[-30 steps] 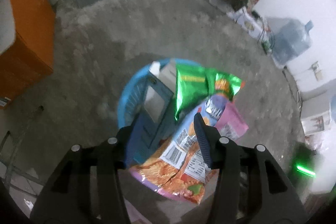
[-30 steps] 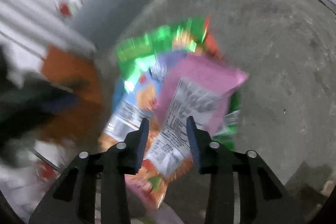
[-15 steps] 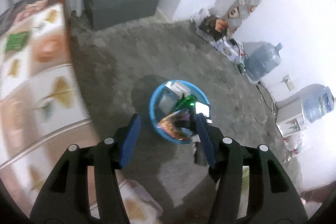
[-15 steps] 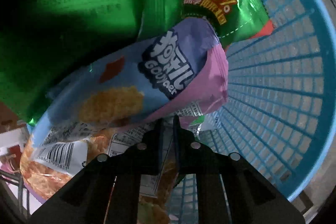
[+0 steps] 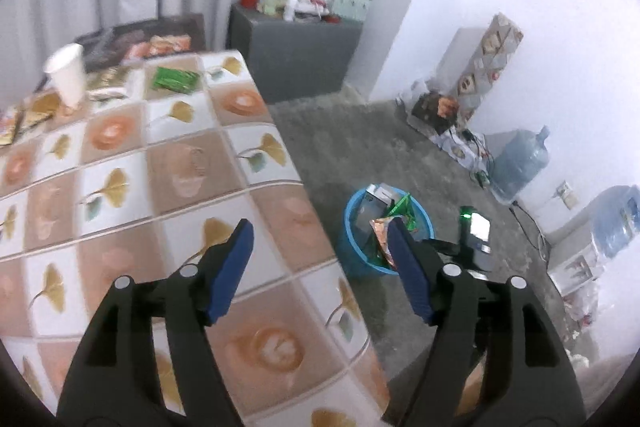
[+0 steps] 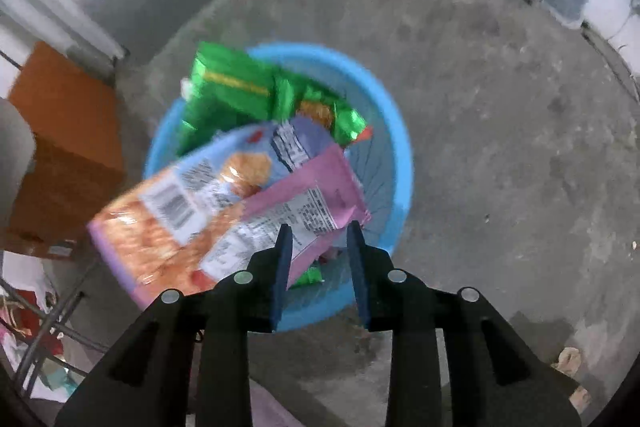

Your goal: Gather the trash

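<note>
Left hand-held gripper (image 5: 320,247) opening, empty, above table edge (image 5: 296,163); right hand-held gripper (image 6: 320,239) opening over basket rim (image 6: 404,163).

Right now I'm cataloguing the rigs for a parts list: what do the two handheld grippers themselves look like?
Both look alike. The left gripper has matte black angular arms with triangular cut-outs, round silver pivot pins, and two flat fingers faced in blue. The right gripper shows the same black frame, silver pins and blue fingers, seen edge-on. No cables, markings or sleeves are visible.
</note>
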The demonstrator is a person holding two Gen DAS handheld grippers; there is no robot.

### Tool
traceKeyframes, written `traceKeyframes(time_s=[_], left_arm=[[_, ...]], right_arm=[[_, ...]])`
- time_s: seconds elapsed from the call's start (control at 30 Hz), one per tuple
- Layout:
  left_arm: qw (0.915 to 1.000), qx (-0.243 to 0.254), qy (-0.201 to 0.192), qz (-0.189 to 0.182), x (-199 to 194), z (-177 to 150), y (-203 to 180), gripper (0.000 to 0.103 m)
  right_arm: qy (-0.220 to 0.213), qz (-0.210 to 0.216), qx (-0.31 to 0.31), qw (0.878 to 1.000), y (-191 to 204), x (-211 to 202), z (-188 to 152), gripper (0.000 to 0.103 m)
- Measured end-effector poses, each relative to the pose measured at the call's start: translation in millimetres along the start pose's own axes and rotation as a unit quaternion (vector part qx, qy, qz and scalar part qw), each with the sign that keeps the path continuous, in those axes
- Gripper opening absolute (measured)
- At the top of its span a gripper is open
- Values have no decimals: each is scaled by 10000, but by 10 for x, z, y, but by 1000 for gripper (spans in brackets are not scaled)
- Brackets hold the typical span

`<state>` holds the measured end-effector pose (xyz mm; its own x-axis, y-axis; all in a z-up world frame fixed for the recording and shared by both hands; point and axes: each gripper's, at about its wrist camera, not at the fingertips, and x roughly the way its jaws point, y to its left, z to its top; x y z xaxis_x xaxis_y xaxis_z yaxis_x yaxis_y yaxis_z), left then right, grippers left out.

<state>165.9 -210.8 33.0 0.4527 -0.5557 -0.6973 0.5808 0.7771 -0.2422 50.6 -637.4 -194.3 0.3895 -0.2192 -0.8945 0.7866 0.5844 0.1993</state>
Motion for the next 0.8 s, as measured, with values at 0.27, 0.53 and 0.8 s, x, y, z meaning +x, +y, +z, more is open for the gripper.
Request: traceKeyframes(time_s=[0.27, 0.53, 0.8], left_arm=[[9941, -237, -849, 637, -959, -441, 131, 94], [9901, -215, -921, 1034, -1439, -863, 197, 94], [9785, -111, -1124, 1727, -1778, -1046, 66, 94]], right_arm=[[-1717, 1122, -1234, 9709, 764, -1907, -837, 57], [-2880, 1714, -1698, 9267, 1297, -3300, -1844, 97], [-3002, 2091, -2351, 9005, 1795, -3851, -2335, 97]])
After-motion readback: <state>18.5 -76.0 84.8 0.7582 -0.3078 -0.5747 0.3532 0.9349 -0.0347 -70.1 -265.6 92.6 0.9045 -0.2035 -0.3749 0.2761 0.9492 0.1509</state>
